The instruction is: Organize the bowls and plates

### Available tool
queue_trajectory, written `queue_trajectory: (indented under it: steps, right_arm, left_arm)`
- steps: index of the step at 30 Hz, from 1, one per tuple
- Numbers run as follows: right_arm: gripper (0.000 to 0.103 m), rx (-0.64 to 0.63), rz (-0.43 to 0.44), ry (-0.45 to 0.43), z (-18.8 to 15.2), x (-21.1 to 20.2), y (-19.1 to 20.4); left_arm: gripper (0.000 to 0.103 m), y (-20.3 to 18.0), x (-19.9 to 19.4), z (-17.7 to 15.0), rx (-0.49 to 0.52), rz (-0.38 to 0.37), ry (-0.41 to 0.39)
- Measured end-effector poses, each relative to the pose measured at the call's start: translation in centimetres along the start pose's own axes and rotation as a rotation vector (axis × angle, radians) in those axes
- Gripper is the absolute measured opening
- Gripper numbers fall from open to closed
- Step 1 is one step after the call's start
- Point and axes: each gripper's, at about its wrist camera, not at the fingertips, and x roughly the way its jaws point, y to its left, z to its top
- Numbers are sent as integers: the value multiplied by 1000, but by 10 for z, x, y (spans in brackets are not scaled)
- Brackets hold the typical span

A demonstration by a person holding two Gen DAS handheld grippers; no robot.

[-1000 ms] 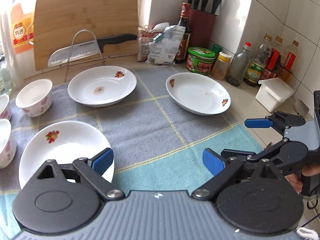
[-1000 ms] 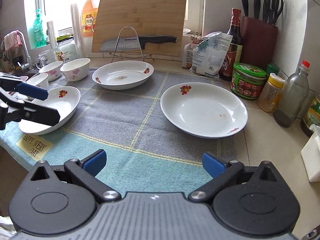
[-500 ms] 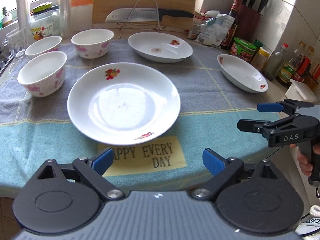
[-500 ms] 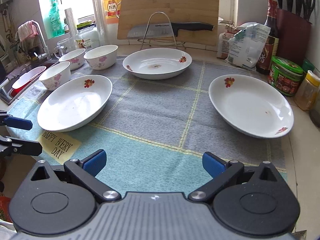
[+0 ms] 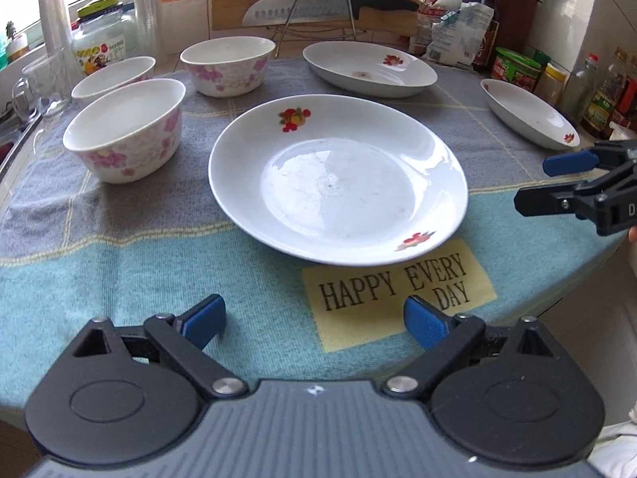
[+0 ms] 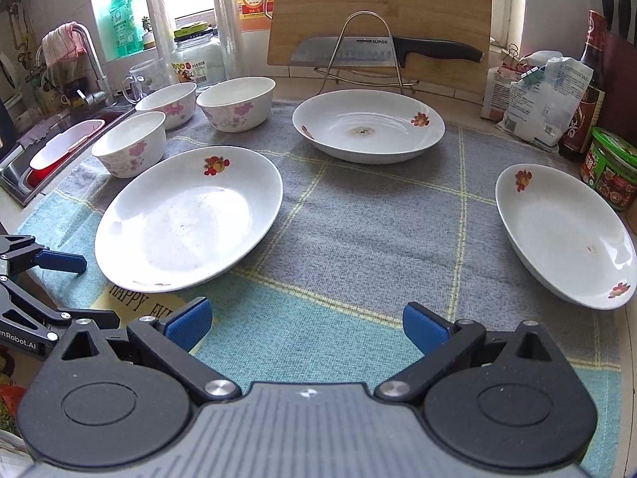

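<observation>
Three white flowered plates lie apart on a towel: a near-left plate, a far plate and a right plate. Three white bowls with pink flowers stand at the left; they also show in the right wrist view. My left gripper is open and empty, just in front of the near-left plate. My right gripper is open and empty over the towel's front middle.
A grey and teal towel covers the counter. A cutting board and a knife on a wire rack stand at the back. Bottles, jars and a knife block line the right wall. A sink lies at the left.
Both grippers swung left and drew back toward the counter's front edge. The near-left plate is now centred before my left gripper. Nothing was grasped.
</observation>
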Motion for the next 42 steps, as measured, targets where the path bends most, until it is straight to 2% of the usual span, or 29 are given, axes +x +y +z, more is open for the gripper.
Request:
queue_trajectory:
  steps: [4, 6, 16, 24, 31, 42]
  right_arm:
    - [103, 19, -6, 4, 7, 6, 6]
    - [103, 34, -8, 3, 12, 9, 9]
    - [103, 118, -31, 27, 25, 20, 23]
    - [103, 58, -29, 45, 43, 28, 40]
    - [103, -3, 63, 64, 63, 54, 39]
    - [103, -110, 216, 122, 87, 94, 34]
  left_arm:
    - [98, 5, 8, 3, 84, -1, -21]
    - [102, 9, 12, 6, 105, -21, -32]
    - [103, 22, 26, 15, 220, -129, -97]
    - [103, 27, 29, 15, 256, -174, -129]
    - [103, 31, 29, 9, 268, -198, -185]
    - [103, 30, 29, 12, 279, -198, -167]
